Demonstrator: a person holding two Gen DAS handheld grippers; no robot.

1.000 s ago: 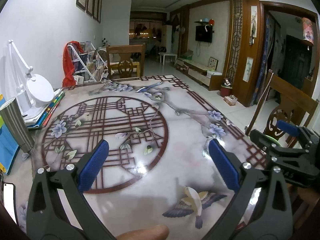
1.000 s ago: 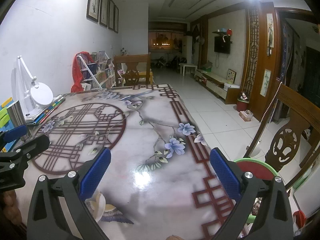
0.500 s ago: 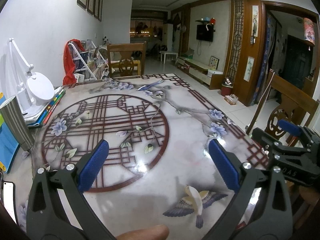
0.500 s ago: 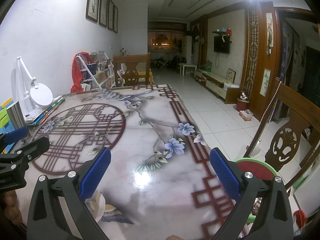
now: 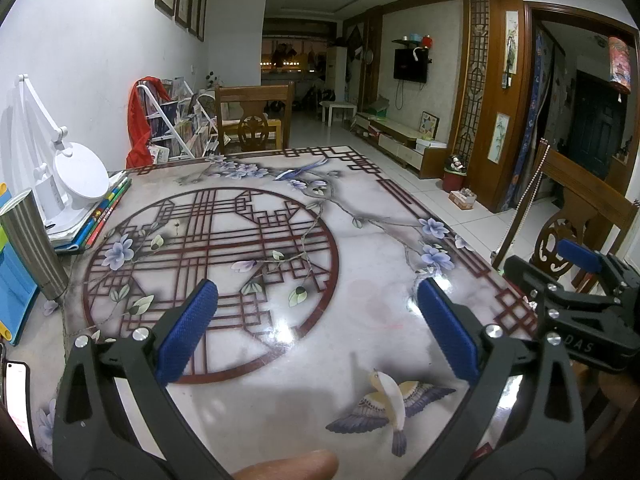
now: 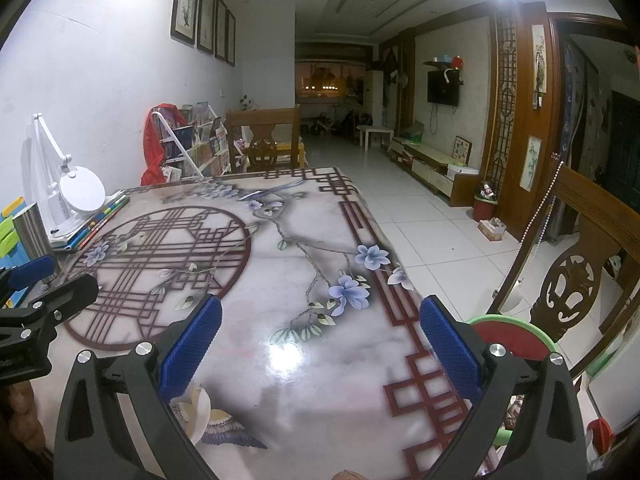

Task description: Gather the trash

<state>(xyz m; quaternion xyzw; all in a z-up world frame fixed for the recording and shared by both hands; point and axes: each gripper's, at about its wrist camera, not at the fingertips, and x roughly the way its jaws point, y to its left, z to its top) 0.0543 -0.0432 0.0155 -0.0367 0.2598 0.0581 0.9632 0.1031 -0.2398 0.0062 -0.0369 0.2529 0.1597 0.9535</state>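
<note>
Hovering over the glossy marble-patterned desk point(image 5: 360, 320), the left claw point(image 5: 316, 332) and right claw point(image 6: 320, 344) both stand released, gripping nothing. One pale curved shell-like scrap point(image 5: 386, 396) lies on the printed bird near the front edge, between the two tools; it appears the only trash. Judged best practice: lower one claw squarely over it, straddle the curve, close gently. Red bin with green rim point(image 6: 516, 336) waits beside the desk.
</note>
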